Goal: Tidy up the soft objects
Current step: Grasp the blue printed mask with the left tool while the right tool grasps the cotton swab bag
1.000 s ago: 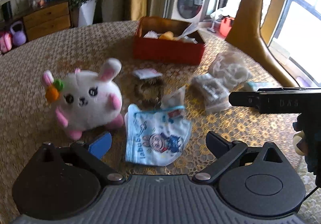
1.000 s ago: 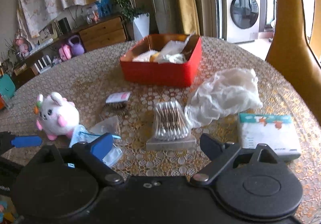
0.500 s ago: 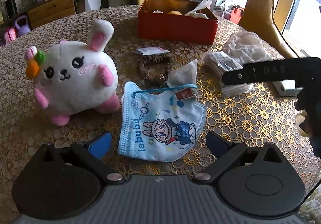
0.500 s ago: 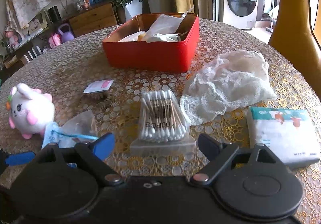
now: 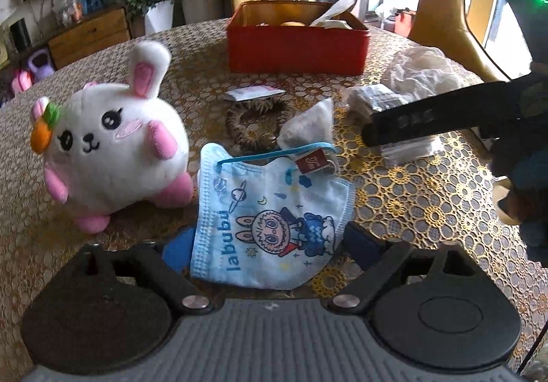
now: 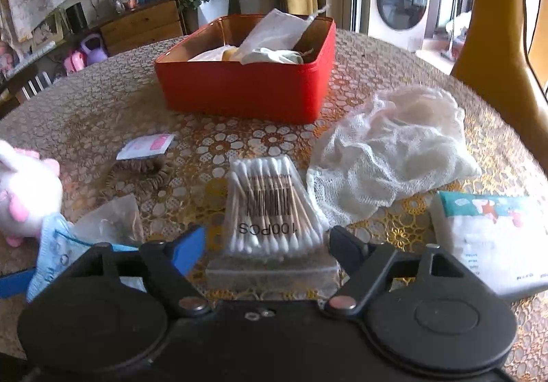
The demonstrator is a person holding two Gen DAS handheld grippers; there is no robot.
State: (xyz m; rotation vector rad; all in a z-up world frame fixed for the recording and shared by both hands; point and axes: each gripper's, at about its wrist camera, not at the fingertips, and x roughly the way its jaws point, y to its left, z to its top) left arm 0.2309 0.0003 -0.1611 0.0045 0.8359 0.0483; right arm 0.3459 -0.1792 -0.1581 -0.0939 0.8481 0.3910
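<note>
Left wrist view: the left gripper (image 5: 270, 245) has just been closing, its fingers (image 5: 178, 250) still spread either side of the mask (image 5: 270, 221), not visibly pressing it. The bunny (image 5: 109, 145) sits at ten o'clock, touching the mask; a tea bag (image 5: 308, 128) and a scrunchie (image 5: 255, 123) lie at twelve; the red box (image 5: 294, 46) beyond. Right wrist view: the right gripper (image 6: 267, 248), also closing, straddles the swab pack (image 6: 270, 207) without clear contact. Gauze (image 6: 394, 149) lies at two, a tissue pack (image 6: 493, 238) at three, the box at twelve.
</note>
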